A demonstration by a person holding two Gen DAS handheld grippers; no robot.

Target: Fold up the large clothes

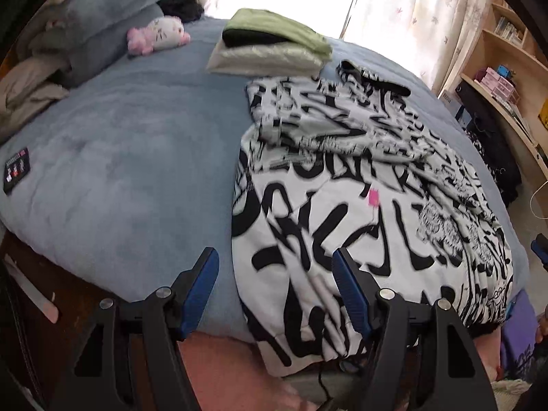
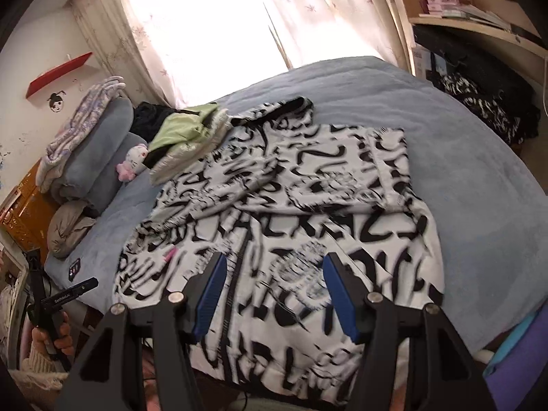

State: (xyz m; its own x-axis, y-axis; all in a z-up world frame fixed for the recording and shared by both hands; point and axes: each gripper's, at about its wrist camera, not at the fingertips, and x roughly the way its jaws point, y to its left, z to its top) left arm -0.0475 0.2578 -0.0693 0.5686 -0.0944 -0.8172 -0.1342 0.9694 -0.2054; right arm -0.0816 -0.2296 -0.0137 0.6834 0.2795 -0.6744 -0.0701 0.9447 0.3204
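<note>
The black-and-white printed jacket lies spread on the blue bed cover, zip side up, hem hanging over the near edge of the bed, and both sleeves appear to be folded in across the chest. The left claw hangs above the near edge with its jaws apart and nothing between the pads; the jacket's left border runs up just ahead of it, between the two fingers, with bare cover under the outer finger. The right claw stands with jaws apart and empty, over the lower front of the jacket; the zip runs just inside its left finger. Both claws point down at the hem end, which suggests the next step is to take the bottom corners and fold the body upward; that is a judgement only. Beyond the jacket's collar, well ahead of both claws, sits a stack of folded clothes, likely finished pieces set clear of the working area. A pink and white plush toy rests far ahead to the left.
</note>
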